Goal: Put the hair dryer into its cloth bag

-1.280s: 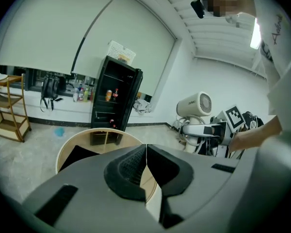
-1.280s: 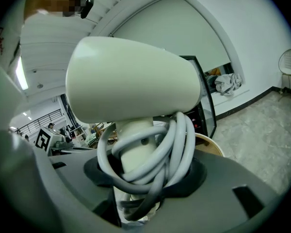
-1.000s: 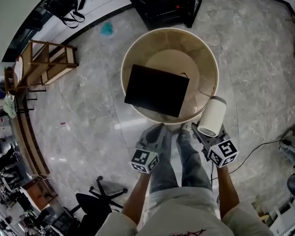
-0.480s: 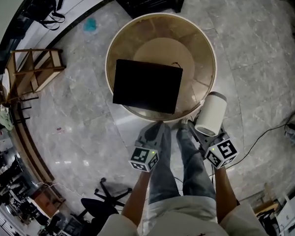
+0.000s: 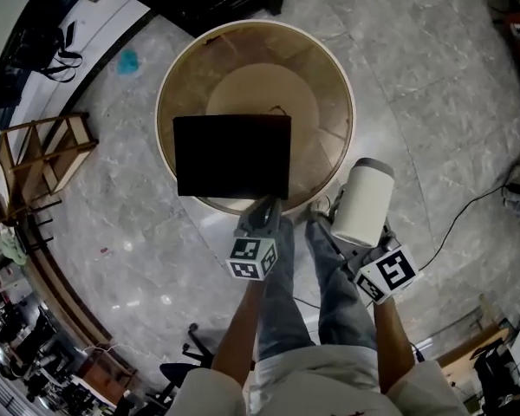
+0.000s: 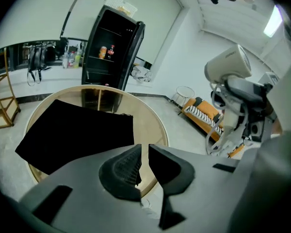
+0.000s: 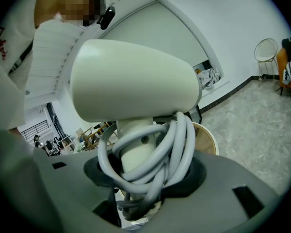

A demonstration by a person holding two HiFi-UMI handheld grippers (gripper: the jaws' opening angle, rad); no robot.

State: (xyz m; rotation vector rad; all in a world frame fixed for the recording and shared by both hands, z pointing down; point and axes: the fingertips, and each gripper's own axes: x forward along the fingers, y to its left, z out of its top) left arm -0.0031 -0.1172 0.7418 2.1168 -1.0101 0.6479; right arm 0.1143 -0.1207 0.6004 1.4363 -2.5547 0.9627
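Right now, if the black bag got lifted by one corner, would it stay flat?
Probably not: the black bag lies thin and flat on the round table, so it likely droops. It looks empty, so probably light.

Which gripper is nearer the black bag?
Left: the left gripper sits at the near edge of the bag; the right gripper holds the hair dryer off beside it.

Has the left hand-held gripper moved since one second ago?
Yes. The left hand-held gripper went toward the round table, now overlapping its near rim.
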